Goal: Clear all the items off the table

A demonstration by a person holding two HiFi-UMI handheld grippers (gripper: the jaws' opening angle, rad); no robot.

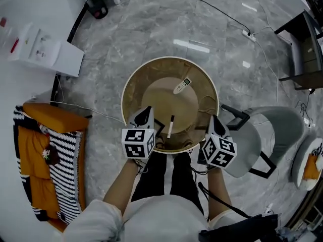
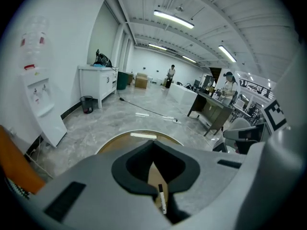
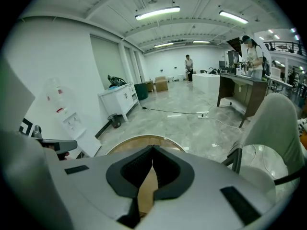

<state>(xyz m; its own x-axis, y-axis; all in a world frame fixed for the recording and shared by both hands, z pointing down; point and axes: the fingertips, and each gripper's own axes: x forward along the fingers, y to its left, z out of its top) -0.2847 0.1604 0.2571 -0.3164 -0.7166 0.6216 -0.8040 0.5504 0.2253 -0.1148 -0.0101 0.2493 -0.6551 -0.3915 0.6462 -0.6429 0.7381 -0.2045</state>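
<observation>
Round table point(image 1: 135, 87) with a smooth, brown, wood-look top and a pale rim, standing on a glossy grey marble-pattern floor point(image 1: 151, 29) that mirrors the ceiling lights point(image 2: 173, 19). Shells of the left gripper point(image 1: 147, 111) and right gripper point(image 1: 214, 120) are matt grey plastic with dark matt jaw linings. Beside the table lie a striped woven-looking cloth point(image 1: 65, 165) and a matt orange cushion point(image 1: 53, 117).
</observation>
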